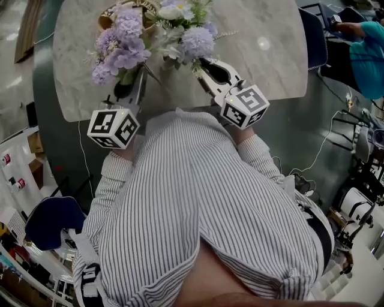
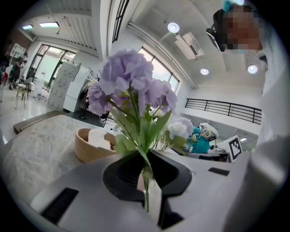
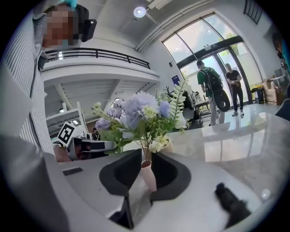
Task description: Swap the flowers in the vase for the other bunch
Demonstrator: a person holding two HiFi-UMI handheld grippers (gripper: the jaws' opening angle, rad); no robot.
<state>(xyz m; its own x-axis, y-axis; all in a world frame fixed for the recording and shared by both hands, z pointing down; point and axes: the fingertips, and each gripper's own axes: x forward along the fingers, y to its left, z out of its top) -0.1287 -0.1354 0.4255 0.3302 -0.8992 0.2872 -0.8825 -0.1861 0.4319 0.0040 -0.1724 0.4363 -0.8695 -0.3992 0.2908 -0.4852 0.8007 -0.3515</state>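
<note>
My left gripper (image 1: 130, 83) (image 2: 144, 157) is shut on the thin green stem of a bunch of purple hydrangeas (image 1: 120, 48) (image 2: 129, 81), held upright over the near left of the marble table (image 1: 276, 66). A mixed bunch of pale blue, white and green flowers (image 1: 186, 30) (image 3: 140, 113) stands in a narrow pale pink vase (image 3: 147, 176). My right gripper (image 1: 204, 62) (image 3: 146, 158) is shut on that vase's neck, its dark pads against both sides. In the head view the flowers hide the vase.
A wicker bowl (image 1: 109, 17) (image 2: 88, 147) holding something white sits at the table's far left. A person in teal (image 1: 367, 54) is off to the right. Two people (image 3: 217, 86) stand by the glass doors. A blue chair (image 1: 51, 220) is at my left.
</note>
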